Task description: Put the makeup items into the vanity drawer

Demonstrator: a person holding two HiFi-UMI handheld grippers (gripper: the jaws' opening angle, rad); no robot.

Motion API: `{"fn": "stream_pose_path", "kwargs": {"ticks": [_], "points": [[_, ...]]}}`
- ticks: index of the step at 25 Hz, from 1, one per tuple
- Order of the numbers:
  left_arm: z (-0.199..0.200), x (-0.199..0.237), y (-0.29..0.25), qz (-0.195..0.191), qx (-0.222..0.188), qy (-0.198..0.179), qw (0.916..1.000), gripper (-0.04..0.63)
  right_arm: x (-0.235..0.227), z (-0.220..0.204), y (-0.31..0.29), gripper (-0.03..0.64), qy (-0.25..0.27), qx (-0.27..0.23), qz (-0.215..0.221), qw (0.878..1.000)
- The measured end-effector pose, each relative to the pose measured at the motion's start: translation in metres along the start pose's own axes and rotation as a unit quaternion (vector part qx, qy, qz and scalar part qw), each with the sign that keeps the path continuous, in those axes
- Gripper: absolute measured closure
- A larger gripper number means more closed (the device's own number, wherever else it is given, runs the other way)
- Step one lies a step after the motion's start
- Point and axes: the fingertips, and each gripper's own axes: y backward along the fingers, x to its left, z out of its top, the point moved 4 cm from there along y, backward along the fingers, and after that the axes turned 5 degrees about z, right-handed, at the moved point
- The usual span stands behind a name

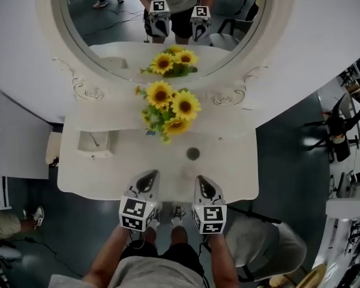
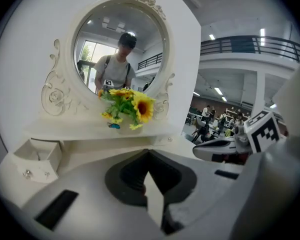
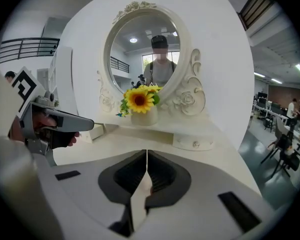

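Left gripper [image 1: 149, 177]: closed, empty; pulled-out drawer [image 1: 93, 143] ahead-left.
Right gripper [image 1: 203, 182]: closed, empty; dark round item [image 1: 193, 154] just ahead.

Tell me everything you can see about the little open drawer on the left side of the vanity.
The drawer is a small white box, painted wood by its look, with a small round knob on its front. It stands pulled out from under the vanity's raised shelf, left of the sunflowers, above the tabletop. Its inside looks nearly bare; one thin mark there is too small to identify. Nothing else touches it.
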Motion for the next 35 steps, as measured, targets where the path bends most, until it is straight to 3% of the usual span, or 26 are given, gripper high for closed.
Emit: {"fn": "stream_pose_path", "kwargs": {"ticks": [9,10,12,13,25,35], "points": [[-0.041,0.002,-0.004,0.030,0.031,0.028,0.9986,0.595,0.008,-0.044,-0.026,0.597,0.009,0.052,0.040,0.998],[-0.044,0.002,-0.003,0.032,0.034,0.030,0.9985,0.595,0.010,-0.048,-0.029,0.583,0.009,0.061,0.048,0.997],[-0.050,0.002,-0.002,0.034,0.039,0.033,0.9981,0.595,0.013,-0.055,-0.035,0.475,0.008,0.077,0.061,0.995],[-0.053,0.002,-0.002,0.035,0.040,0.035,0.9980,0.595,0.014,-0.058,-0.037,0.459,0.009,0.082,0.062,0.995],[-0.070,0.008,-0.004,0.044,0.052,0.046,0.9966,0.595,0.007,-0.076,-0.061,0.460,0.029,0.109,0.040,0.993],[-0.066,0.016,-0.002,0.051,0.047,0.047,0.9965,0.595,0.003,-0.080,-0.064,0.548,0.040,0.125,0.030,0.991]]}}
